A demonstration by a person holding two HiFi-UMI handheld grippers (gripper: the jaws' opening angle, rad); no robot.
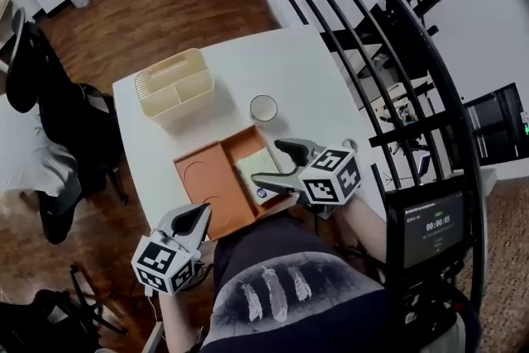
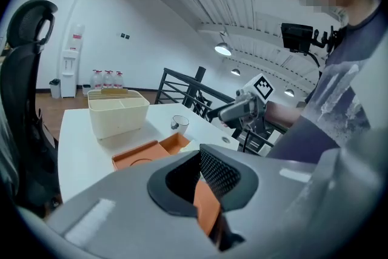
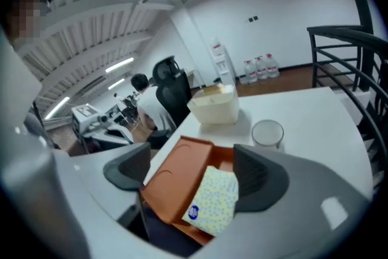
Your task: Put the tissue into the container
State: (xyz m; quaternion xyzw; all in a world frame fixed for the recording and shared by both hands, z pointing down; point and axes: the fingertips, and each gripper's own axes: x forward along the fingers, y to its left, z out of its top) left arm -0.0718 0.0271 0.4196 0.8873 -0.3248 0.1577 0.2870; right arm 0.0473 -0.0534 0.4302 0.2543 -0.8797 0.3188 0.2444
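A tissue pack, pale yellow with a blue dot, lies in the smaller compartment of an orange tray at the table's near edge. My right gripper hovers over it, open, one finger on each side of the pack. In the right gripper view the pack sits close to the right finger, with nothing pressing on it. The cream container stands at the far left of the table. My left gripper is shut and empty, at the tray's near corner.
A drinking glass stands just beyond the tray. An office chair is left of the white table, and a black stair railing runs along its right. A monitor sits at my right.
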